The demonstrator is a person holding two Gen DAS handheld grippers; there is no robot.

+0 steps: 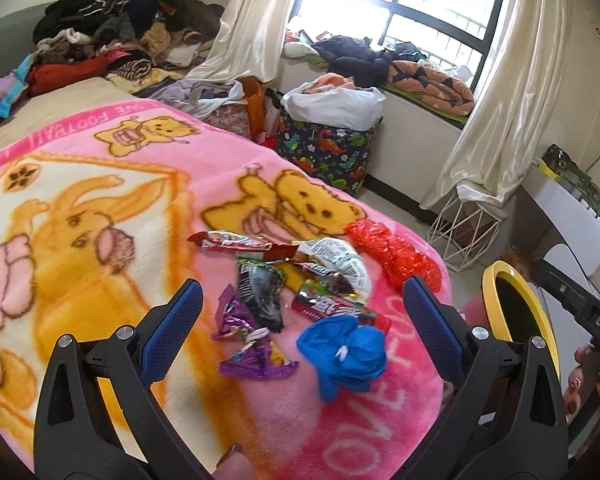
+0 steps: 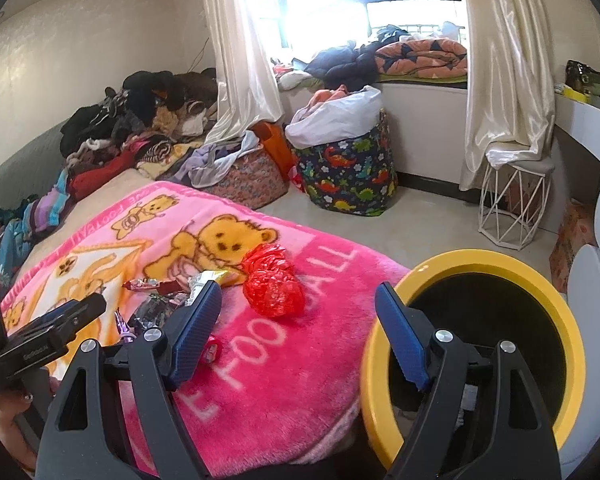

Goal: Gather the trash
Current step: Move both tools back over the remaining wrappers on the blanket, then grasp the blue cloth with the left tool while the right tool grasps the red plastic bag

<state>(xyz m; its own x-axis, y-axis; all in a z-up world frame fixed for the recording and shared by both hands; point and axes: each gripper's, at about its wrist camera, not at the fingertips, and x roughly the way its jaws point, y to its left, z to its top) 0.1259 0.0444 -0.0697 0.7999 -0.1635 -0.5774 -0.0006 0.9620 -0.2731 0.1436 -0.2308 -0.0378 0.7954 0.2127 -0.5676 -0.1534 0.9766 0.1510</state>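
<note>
Left hand-held gripper (image 1: 300, 308) hangs wide and empty over the wrapper pile (image 1: 284, 280) on the pink blanket (image 1: 100, 208); those crinkly bits could slip or scatter. Right hand-held gripper (image 2: 298, 312), also wide, might knock the yellow bin (image 2: 500, 264) beside the bed.

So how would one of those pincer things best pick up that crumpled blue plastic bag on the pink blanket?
Probably from above, pinching the raised, bunched middle of the crumpled blue plastic bag. It lies loose and puffed up on the soft pink blanket, so its flat edges offer little to catch. The open left gripper already faces it.
</note>
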